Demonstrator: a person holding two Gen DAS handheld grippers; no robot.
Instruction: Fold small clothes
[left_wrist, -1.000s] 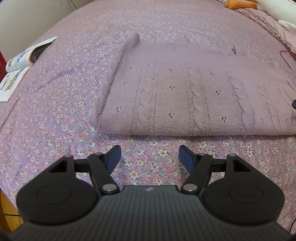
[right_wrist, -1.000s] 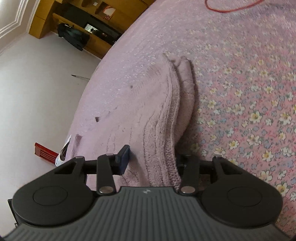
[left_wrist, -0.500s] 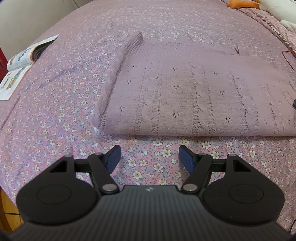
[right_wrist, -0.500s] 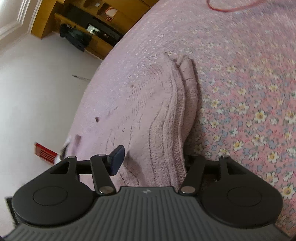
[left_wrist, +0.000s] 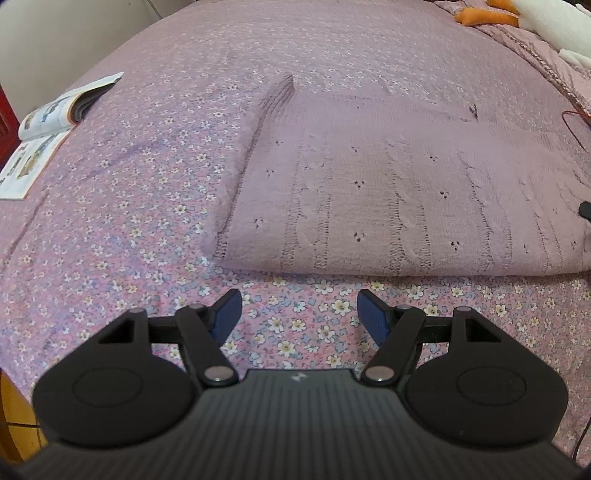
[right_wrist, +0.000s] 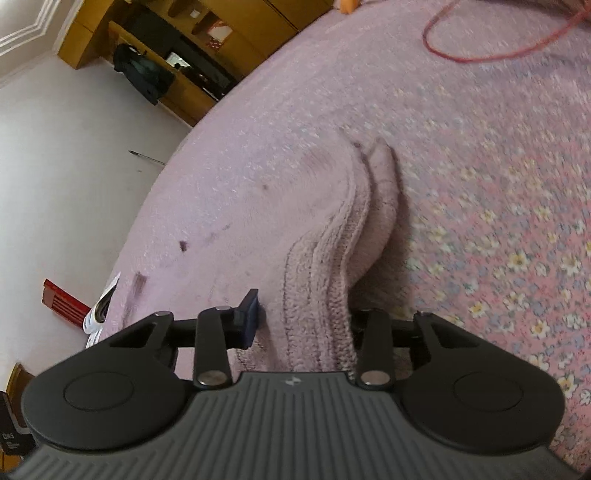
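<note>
A mauve cable-knit sweater (left_wrist: 388, 184) lies folded flat on the floral bedspread (left_wrist: 110, 229). My left gripper (left_wrist: 297, 314) is open and empty, just short of the sweater's near edge. In the right wrist view the sweater's doubled edge (right_wrist: 325, 280) runs between the jaws of my right gripper (right_wrist: 295, 314). The jaws stand apart around that edge. Its left fingertip (right_wrist: 248, 314) shows; the right one is hidden behind the knit. The view is blurred.
An open magazine (left_wrist: 48, 125) lies at the bed's left edge. A white and orange plush toy (left_wrist: 535, 18) sits at the far right. A red cable (right_wrist: 498, 40) loops on the bedspread beyond the sweater. Wooden furniture (right_wrist: 177, 55) stands past the bed.
My left gripper has drawn back a little from the sweater. My right gripper has shifted along the sweater's edge, and its jaws have closed in somewhat around it.
</note>
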